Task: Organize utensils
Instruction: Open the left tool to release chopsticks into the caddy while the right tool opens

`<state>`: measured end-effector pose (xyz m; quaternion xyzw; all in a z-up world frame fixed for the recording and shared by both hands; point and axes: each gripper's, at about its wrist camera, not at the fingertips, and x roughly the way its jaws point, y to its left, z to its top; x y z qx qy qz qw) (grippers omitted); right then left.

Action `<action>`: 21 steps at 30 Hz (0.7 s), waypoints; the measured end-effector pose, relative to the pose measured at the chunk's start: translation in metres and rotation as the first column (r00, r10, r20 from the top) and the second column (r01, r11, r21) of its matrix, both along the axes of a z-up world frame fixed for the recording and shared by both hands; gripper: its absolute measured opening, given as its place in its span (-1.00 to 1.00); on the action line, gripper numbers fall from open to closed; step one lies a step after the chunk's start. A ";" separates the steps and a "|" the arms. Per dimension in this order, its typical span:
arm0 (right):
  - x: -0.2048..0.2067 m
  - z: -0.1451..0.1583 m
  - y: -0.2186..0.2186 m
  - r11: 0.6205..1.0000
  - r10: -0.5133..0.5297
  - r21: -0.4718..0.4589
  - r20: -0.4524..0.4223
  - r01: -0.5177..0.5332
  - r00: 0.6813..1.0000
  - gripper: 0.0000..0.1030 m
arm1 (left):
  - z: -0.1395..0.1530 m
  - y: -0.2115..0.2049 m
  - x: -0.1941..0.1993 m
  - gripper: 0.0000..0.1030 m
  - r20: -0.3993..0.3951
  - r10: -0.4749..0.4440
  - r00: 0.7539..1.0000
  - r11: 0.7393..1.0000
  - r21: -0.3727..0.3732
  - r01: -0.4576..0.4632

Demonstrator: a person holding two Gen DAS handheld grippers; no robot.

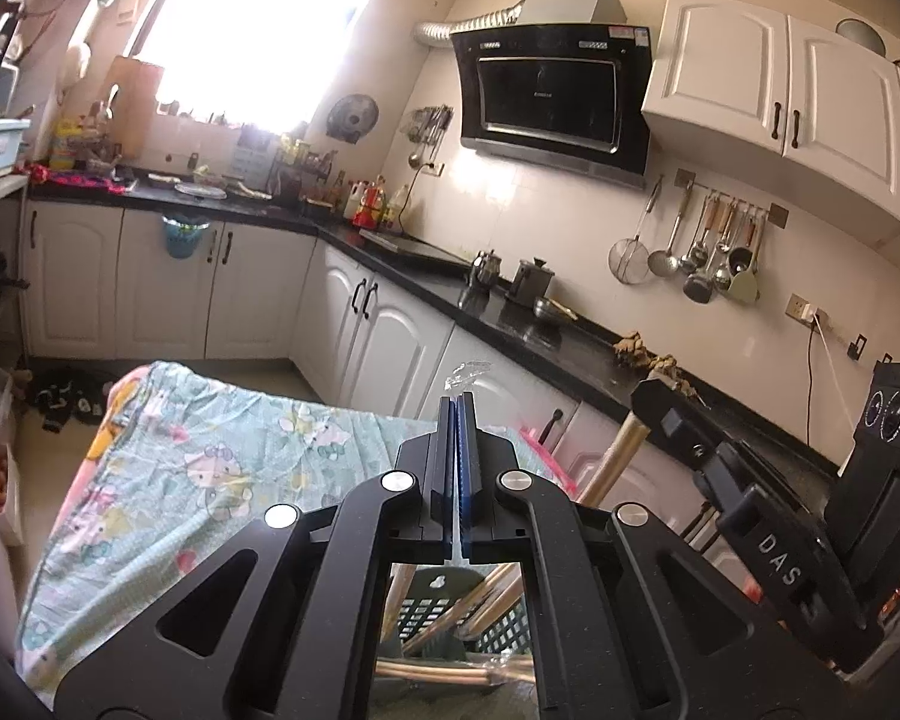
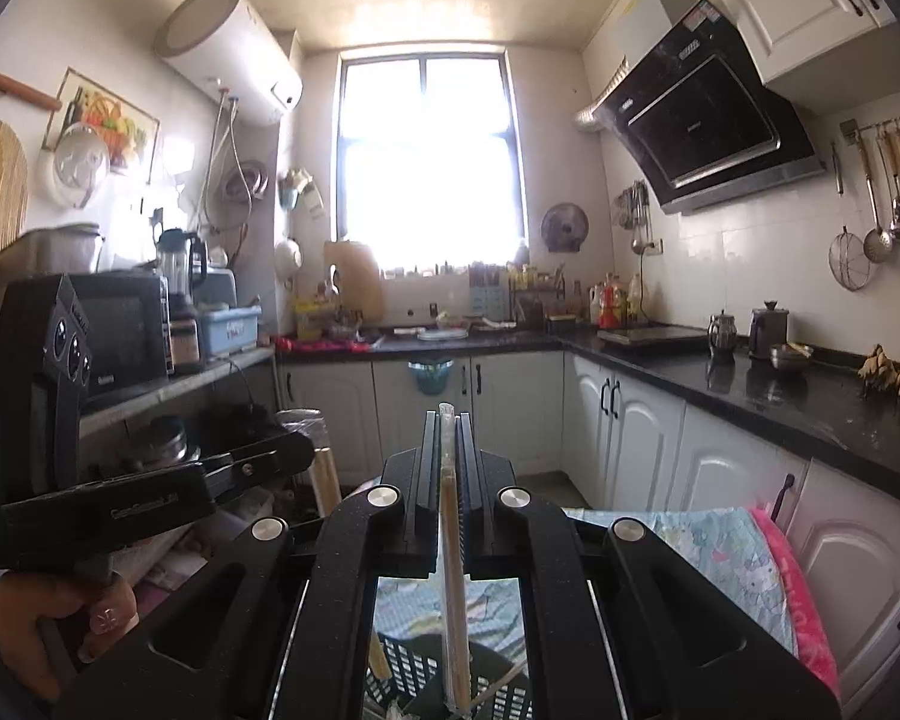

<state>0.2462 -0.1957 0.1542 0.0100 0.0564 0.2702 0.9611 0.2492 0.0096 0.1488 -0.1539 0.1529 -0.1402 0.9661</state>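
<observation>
Left tool (image 1: 461, 405): jaws pressed together on a clear plastic wrapper (image 1: 468, 373) that sticks out past the tips. Right tool (image 2: 447, 420): jaws closed on wrapped chopsticks (image 2: 453, 570) running between them, above the dark slotted utensil basket (image 2: 408, 681). Basket stands on the patterned cloth (image 1: 210, 450).

A table draped in a pale green cartoon-print cloth (image 1: 222, 450) fills the left wrist view from 9 o'clock to centre; a pink edge of the cloth (image 2: 801, 594) shows at 4 o'clock in the right wrist view; on it, at 6 o'clock in both views, stands a dark slotted basket (image 1: 432, 612), seen through the gripper frame; wooden-looking sticks (image 1: 450, 669) lie in and across the basket; whether any stick touches the cloth itself cannot be told; the table's far corner (image 1: 150, 369) sits at 10 o'clock, near the floor (image 1: 42, 468).
</observation>
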 end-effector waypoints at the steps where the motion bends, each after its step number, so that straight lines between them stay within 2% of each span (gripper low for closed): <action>1: 0.002 -0.004 0.002 1.000 0.000 0.000 -0.009 0.000 1.000 -0.90 | -0.005 0.000 0.002 -1.00 -0.004 -0.005 1.000 1.000 0.000 0.005; 8: 0.012 -0.026 0.011 1.000 -0.003 -0.014 -0.075 0.002 0.997 -0.89 | -0.029 0.006 0.010 -1.00 -0.026 -0.015 1.000 1.000 -0.012 0.015; 10: 0.013 -0.032 0.014 1.000 -0.015 -0.024 -0.111 0.013 0.994 -0.77 | -0.034 0.007 0.012 -1.00 -0.037 -0.030 0.999 0.999 -0.024 0.029; 11: 0.013 -0.034 0.013 0.999 -0.026 -0.028 -0.118 0.023 0.993 -0.70 | -0.036 0.008 0.012 -0.94 -0.043 -0.034 0.998 0.999 -0.030 0.032; 12: 0.011 -0.036 0.013 0.999 -0.030 -0.029 -0.121 0.027 0.992 -0.55 | -0.038 0.010 0.011 -0.90 -0.046 -0.031 0.998 0.999 -0.033 0.030; 13: 0.010 -0.037 0.011 0.999 -0.035 -0.028 -0.126 0.032 0.991 -0.36 | -0.039 0.010 0.010 -0.78 -0.048 -0.030 0.998 0.999 -0.033 0.029; 14: 0.008 -0.039 0.009 0.999 -0.041 -0.024 -0.132 0.039 0.990 -0.28 | -0.040 0.012 0.009 -0.63 -0.051 -0.025 0.998 0.999 -0.034 0.023; 18: 0.001 -0.043 0.001 0.998 -0.057 -0.022 -0.164 0.054 0.985 -0.23 | -0.042 0.019 0.000 -0.51 -0.061 -0.012 0.998 0.999 -0.045 0.009; 21: -0.008 -0.045 -0.005 0.999 -0.051 -0.018 -0.178 0.049 0.983 -0.10 | -0.039 0.025 -0.013 -0.26 -0.048 -0.001 0.999 0.999 -0.044 -0.001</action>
